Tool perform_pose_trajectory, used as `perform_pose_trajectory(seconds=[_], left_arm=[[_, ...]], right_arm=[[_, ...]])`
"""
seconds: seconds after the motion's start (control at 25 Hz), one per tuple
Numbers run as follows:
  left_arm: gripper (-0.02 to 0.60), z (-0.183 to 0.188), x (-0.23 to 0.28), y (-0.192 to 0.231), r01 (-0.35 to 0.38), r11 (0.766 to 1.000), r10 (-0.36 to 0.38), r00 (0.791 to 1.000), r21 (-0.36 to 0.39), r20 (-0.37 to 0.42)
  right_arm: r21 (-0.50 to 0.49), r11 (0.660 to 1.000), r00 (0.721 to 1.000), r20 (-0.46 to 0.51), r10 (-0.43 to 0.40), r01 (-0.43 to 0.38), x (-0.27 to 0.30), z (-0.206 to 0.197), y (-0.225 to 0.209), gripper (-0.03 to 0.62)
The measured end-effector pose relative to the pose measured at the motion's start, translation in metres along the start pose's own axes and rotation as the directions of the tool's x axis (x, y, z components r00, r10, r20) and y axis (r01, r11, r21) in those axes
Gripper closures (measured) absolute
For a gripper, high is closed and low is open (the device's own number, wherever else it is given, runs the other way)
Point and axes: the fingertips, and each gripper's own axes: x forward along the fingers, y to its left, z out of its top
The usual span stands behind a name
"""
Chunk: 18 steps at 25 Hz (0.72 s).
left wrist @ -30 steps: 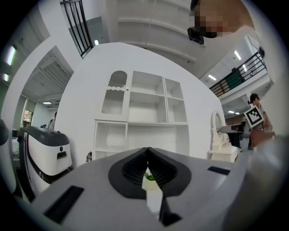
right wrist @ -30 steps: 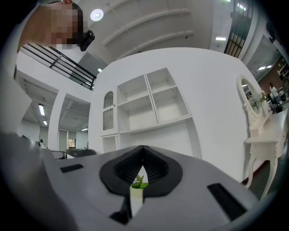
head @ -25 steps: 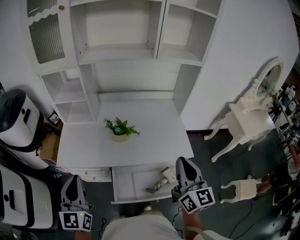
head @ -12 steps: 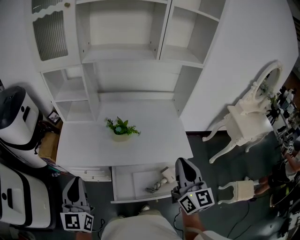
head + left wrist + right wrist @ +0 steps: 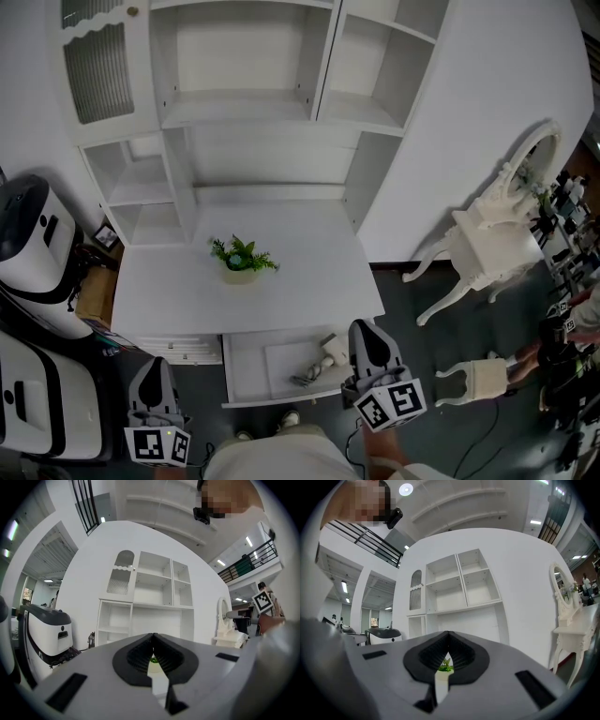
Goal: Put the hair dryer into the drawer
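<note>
The white hair dryer (image 5: pixel 324 358) lies inside the open drawer (image 5: pixel 247 370) under the front edge of the white desk (image 5: pixel 309 277). My right gripper (image 5: pixel 364 330) hovers at the drawer's right end, beside the dryer and not holding it, its jaws shut and empty. My left gripper (image 5: pixel 155 366) hangs left of the drawer, below the desk's front left corner, jaws also shut on nothing. In the left gripper view the left gripper (image 5: pixel 153 635) points level at the desk and shelves. The right gripper (image 5: pixel 448 633) in its own view does the same.
A small potted plant (image 5: pixel 241 257) stands on the desk's middle. Open white shelves (image 5: pixel 244 103) rise behind it. A white machine (image 5: pixel 33 253) stands at the left. An ornate white vanity (image 5: pixel 502 230) and a stool (image 5: pixel 483 380) stand at the right on the dark floor.
</note>
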Motion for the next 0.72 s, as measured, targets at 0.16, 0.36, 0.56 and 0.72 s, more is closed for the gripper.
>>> perform_pose_trajectory(seconds=[0.16, 0.36, 0.56, 0.72], left_arm=[[0.565, -0.004, -0.002, -0.001, 0.004, 1.0, -0.004, 1.0, -0.004, -0.005], [0.566, -0.004, -0.006, -0.001, 0.002, 1.0, -0.002, 1.0, -0.001, -0.006], [0.565, -0.009, -0.016, 0.001, -0.003, 1.0, 0.003, 1.0, 0.001, -0.012], [0.566, -0.004, -0.019, 0.003, -0.009, 1.0, 0.009, 1.0, 0.012, -0.004]], right_arm=[[-0.007, 1.0, 1.0, -0.008, 0.0, 0.0, -0.004, -0.004, 0.001, 0.585], [-0.005, 1.0, 1.0, -0.013, 0.009, -0.009, -0.005, -0.006, 0.006, 0.585], [0.008, 1.0, 1.0, -0.009, 0.023, -0.023, -0.005, -0.012, 0.016, 0.585], [0.011, 1.0, 1.0, -0.003, 0.028, -0.028, -0.002, -0.012, 0.017, 0.585]])
